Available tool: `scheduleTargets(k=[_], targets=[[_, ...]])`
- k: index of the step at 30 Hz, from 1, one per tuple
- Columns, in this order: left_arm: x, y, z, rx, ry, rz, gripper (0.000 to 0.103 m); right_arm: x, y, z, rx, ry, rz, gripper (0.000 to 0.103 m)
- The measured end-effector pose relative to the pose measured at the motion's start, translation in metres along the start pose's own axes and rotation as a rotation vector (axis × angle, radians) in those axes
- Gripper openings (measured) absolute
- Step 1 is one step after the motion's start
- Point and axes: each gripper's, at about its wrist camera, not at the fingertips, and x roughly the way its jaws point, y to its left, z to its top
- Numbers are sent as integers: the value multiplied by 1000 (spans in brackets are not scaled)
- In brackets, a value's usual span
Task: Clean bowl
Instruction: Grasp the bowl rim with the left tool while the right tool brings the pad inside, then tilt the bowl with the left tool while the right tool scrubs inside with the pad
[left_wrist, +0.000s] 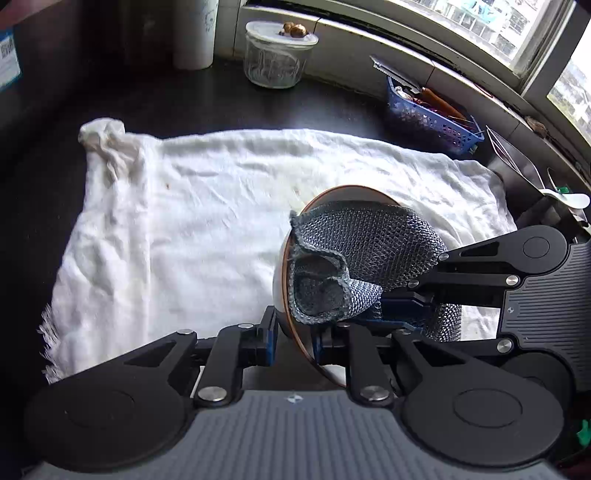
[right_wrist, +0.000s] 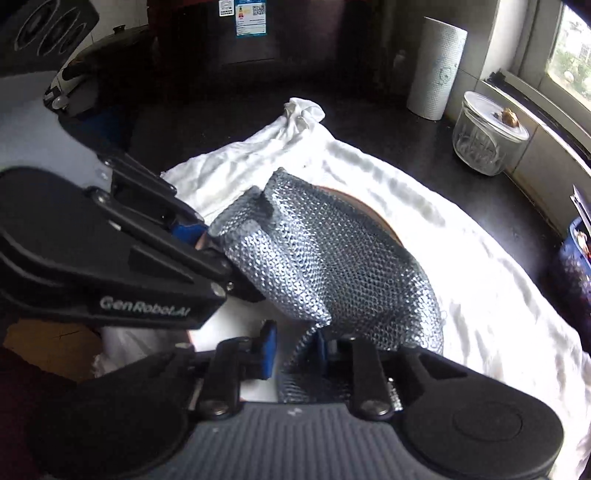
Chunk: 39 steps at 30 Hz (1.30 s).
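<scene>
A bowl (left_wrist: 284, 269), white outside with a brown rim, is tilted on its side above the white cloth. My left gripper (left_wrist: 293, 343) is shut on the bowl's rim, one finger on each side of the wall. A grey mesh scrubbing cloth (left_wrist: 362, 254) lies inside the bowl and drapes over its rim. My right gripper (right_wrist: 291, 350) is shut on the mesh cloth (right_wrist: 332, 266) and presses it into the bowl; it also shows in the left wrist view (left_wrist: 406, 302). The bowl's brown rim (right_wrist: 384, 221) peeks out behind the mesh. The left gripper (right_wrist: 207, 240) enters from the left.
A white towel (left_wrist: 207, 221) covers the dark counter. A lidded glass jar (left_wrist: 275, 55) and a paper towel roll (left_wrist: 194, 33) stand at the back. A blue basket (left_wrist: 432, 114) of utensils sits by the window sill at right.
</scene>
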Motion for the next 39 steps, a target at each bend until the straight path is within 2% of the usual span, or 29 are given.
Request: scheduleTargets(k=[4,7,10,14,17,20,23,25,26,30,32,33,35,39], targets=[[7,21,-19,-236,4,-117,13,-4,0,-9,72,-5,39,10],[11,37,-31,-390,-30,-195,14,-4,0,-20,156,-14,78,3],[21,55,-45,-575,-48,-316,14,-7,0,-27,200,-36,84,3],[36,59,-48,-702,-52,-444,14,-17,-3,-27,199,-62,33,3],[52,63,-43,-807,-23,-537,15,-24,-6,-24,182,-80,-24,3],[67,57,-34,-850,31,-566,15,-28,-14,-20,177,-94,-80,3],[71,47,-30,-822,65,-545,16,-26,-22,-15,164,-75,-116,3],[65,42,-24,-755,76,-506,17,-21,-28,-13,146,-43,-126,3],[59,37,-17,-682,76,-467,17,-20,-30,-12,142,-31,-117,3],[25,-3,14,-184,-5,-163,18,-13,-33,-8,106,10,-86,3],[14,-19,23,6,-51,-54,18,-10,-30,-7,66,25,-87,3],[10,-22,30,45,-56,-28,17,-9,-29,-6,53,29,-87,3],[10,-13,40,-9,-26,-48,16,-10,-29,-1,14,34,-102,3],[22,14,51,-186,84,-121,13,-5,-37,13,-43,74,-107,3]])
